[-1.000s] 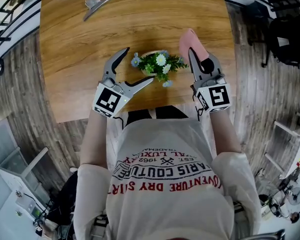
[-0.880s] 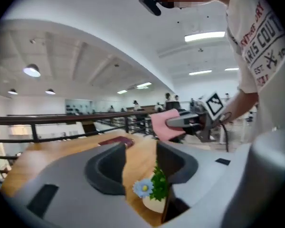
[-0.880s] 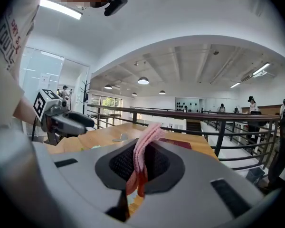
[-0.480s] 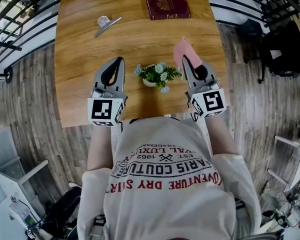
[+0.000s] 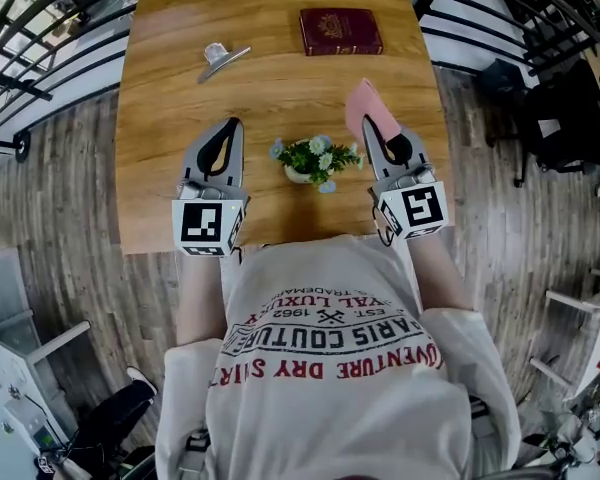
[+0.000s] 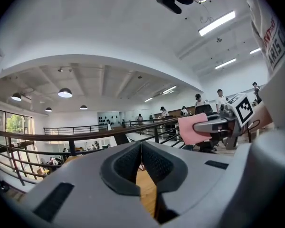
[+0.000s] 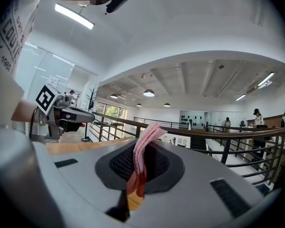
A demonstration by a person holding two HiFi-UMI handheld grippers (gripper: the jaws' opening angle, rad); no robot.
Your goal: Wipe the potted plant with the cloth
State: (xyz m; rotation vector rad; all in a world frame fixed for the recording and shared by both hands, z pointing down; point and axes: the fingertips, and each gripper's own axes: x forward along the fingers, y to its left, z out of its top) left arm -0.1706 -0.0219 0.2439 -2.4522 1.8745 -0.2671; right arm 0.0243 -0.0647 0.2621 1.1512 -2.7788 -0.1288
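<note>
Closest in, the person's white printed shirt (image 5: pixel 330 368) fills the bottom of the head view, both forearms reaching out over the near edge of the wooden table (image 5: pixel 170 118).

The left gripper (image 5: pixel 235 124) sits out on the left, marker cube towards the body. In its own view the two dark pads meet edge to edge with nothing between them, only bare wood showing below. Clenched and empty, that one.

Across on the right, the right gripper (image 5: pixel 371 120) is clamped on the pink cloth (image 5: pixel 363 106). Its own view shows the fabric pinched between the pads as a folded edge, standing up out of the jaws and trailing down behind them. From above, the cloth sticks out past the tips like a small flag.

Between the two tools stands the potted plant (image 5: pixel 314 158), green leaves with pale blue and white flowers in a small light pot. It stays upright on the table, near both grippers and touching neither. The cloth is just beside it on the right, clear of the leaves.

Further up the table lies a metal tool (image 5: pixel 223 58) on the left, and beyond that, near the far edge, a dark red book (image 5: pixel 340 31) lying flat. Black railings (image 5: pixel 40 58) run past the table on both sides.
</note>
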